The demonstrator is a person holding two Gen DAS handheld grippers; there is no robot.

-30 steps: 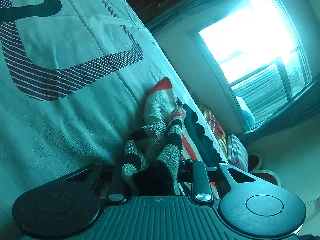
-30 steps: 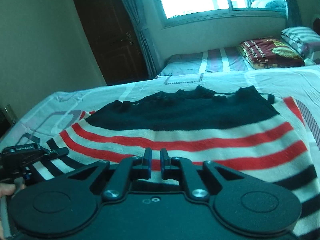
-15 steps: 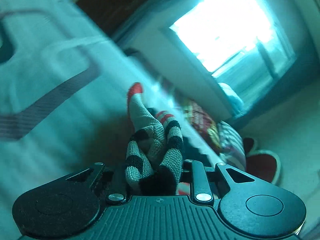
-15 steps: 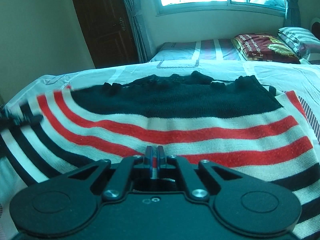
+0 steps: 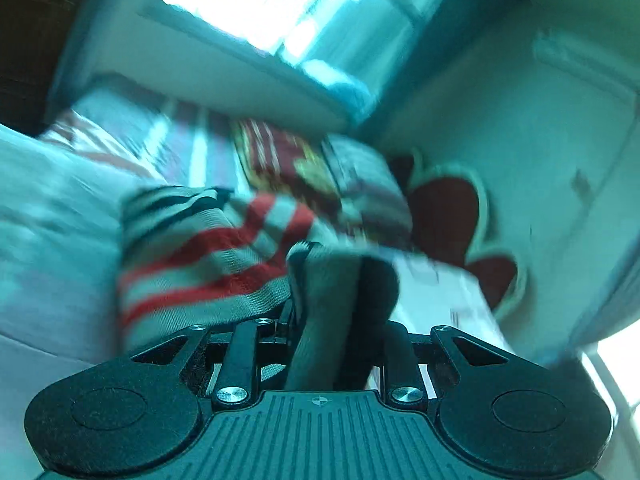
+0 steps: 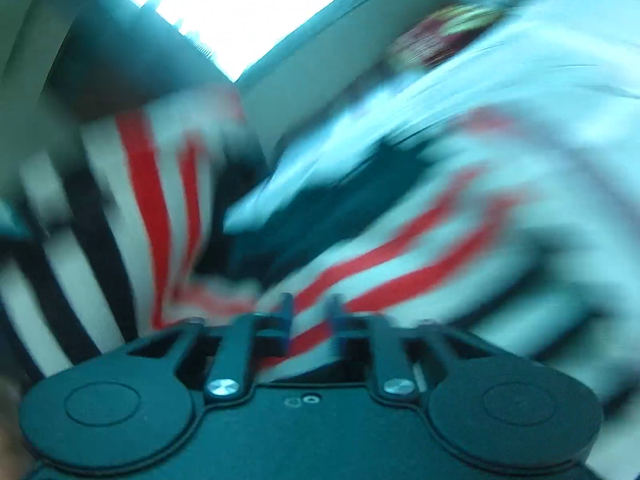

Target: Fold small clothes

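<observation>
Both views are heavily blurred. The striped sweater (image 5: 208, 252), banded in red, white and black, is seen partly on the bed (image 5: 52, 216) and partly raised off it.

Left gripper (image 5: 340, 320): narrowly parted and clamped on a bunched fold of the sweater, which is held up above the bed. The rest of the sweater hangs away from that fold toward the bed. Beyond the sweater, a red patterned pillow (image 5: 280, 160) is seen, with a window (image 5: 280, 4) above it.

Right gripper (image 6: 310, 312): its jaws have just been opening and a clear gap is seen between the fingertips. Red-and-white sweater cloth (image 6: 400, 264) is seen in that gap; whether it is still pinched cannot be told through the blur. A lifted flap of the sweater (image 6: 152, 184) is seen standing upright on one side of this gripper.
</observation>
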